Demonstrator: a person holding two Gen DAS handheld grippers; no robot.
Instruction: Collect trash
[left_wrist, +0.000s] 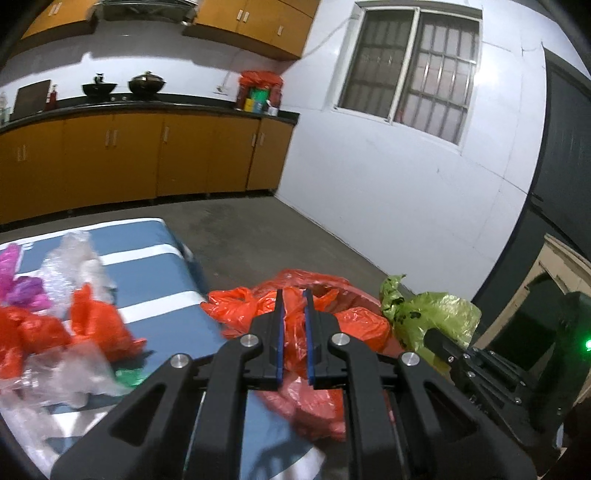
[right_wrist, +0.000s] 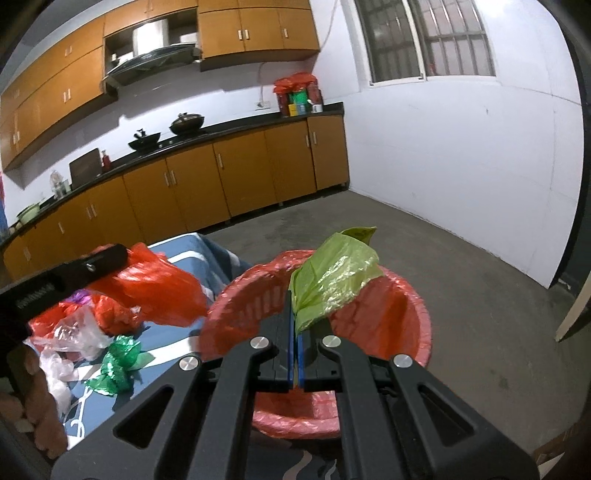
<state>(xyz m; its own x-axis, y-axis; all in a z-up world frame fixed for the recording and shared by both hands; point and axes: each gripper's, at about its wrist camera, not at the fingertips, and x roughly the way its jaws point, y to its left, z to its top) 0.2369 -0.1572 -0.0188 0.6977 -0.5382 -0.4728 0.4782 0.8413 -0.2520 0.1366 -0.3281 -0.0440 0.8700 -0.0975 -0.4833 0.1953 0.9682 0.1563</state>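
My left gripper (left_wrist: 294, 295) is shut on a crumpled orange plastic bag (left_wrist: 295, 325) and holds it above the table edge; it also shows in the right wrist view (right_wrist: 147, 291). My right gripper (right_wrist: 293, 295) is shut on a light green plastic bag (right_wrist: 332, 277) and holds it over a red bin lined with a red bag (right_wrist: 406, 314). The green bag (left_wrist: 432, 314) and the right gripper (left_wrist: 436, 338) show at the right of the left wrist view.
A blue striped table (left_wrist: 147, 258) carries more trash: orange bags (left_wrist: 99, 325), clear plastic (left_wrist: 70, 266), purple plastic (left_wrist: 22, 288) and a dark green wrapper (right_wrist: 118, 362). Brown kitchen cabinets (right_wrist: 240, 173) line the far wall. A grey concrete floor (right_wrist: 480, 277) lies beyond the bin.
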